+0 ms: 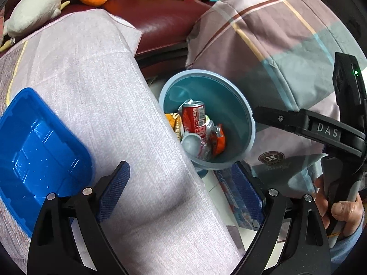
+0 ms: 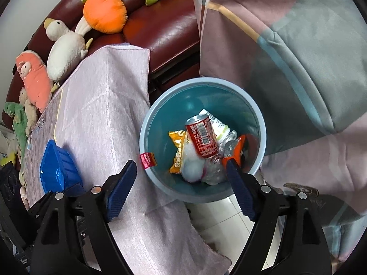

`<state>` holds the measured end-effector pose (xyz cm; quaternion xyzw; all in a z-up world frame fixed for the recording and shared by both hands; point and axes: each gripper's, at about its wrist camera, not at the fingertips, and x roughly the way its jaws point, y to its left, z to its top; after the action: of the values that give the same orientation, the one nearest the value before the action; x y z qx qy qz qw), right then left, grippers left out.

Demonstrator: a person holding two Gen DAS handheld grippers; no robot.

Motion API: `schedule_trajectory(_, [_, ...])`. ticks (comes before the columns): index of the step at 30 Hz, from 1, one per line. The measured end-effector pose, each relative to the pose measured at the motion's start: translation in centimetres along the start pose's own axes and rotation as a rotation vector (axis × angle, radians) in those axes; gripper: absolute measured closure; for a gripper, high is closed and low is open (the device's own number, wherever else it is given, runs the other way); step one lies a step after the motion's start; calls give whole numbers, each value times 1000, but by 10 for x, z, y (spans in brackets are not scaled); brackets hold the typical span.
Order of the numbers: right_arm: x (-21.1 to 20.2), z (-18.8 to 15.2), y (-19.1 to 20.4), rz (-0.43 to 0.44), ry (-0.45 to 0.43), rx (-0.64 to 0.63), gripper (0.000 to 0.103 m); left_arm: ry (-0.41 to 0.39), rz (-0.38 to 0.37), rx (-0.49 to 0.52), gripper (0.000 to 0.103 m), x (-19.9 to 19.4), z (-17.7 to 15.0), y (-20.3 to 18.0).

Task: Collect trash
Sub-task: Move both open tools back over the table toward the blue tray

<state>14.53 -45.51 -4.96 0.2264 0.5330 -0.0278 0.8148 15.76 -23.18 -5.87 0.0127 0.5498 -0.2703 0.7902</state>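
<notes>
A round blue bin [image 1: 220, 105] [image 2: 206, 98] stands on the floor beside the cloth-covered table. Inside it a red drink can [image 1: 195, 119] [image 2: 203, 137] lies on top of a yellow snack bag [image 1: 175, 123] [image 2: 177, 151], an orange wrapper [image 1: 218, 139] [image 2: 238, 149] and crumpled clear plastic [image 2: 213, 171]. A small red packet [image 2: 148, 159] is at the bin's left rim. My right gripper [image 2: 181, 167] is open above the bin's near rim with nothing between its fingers. My left gripper [image 1: 181, 169] is open over the table's edge, also holding nothing.
A blue plastic tray [image 1: 39, 151] [image 2: 57, 169] sits on the pale pink tablecloth [image 1: 103, 91] [image 2: 103, 105]. Behind is a dark red sofa [image 1: 160, 18] with plush toys [image 2: 103, 11]. A plaid quilt [image 1: 275, 34] bulges at the right. A person's hand [image 1: 337, 208] holds the right gripper's handle.
</notes>
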Motion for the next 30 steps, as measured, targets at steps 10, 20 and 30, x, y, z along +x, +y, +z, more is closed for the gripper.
schedule_trajectory(10, [-24, -20, 24, -8, -11, -25, 26, -59, 2, -4, 13, -40, -20, 9])
schedule_trajectory(20, [-46, -50, 69, 15, -20, -94, 26, -92, 23, -2, 11, -82, -59, 27])
schedule_trajectory(30, [-56, -98, 125, 39, 3, -189, 25, -101, 80, -42, 10, -124, -125, 80])
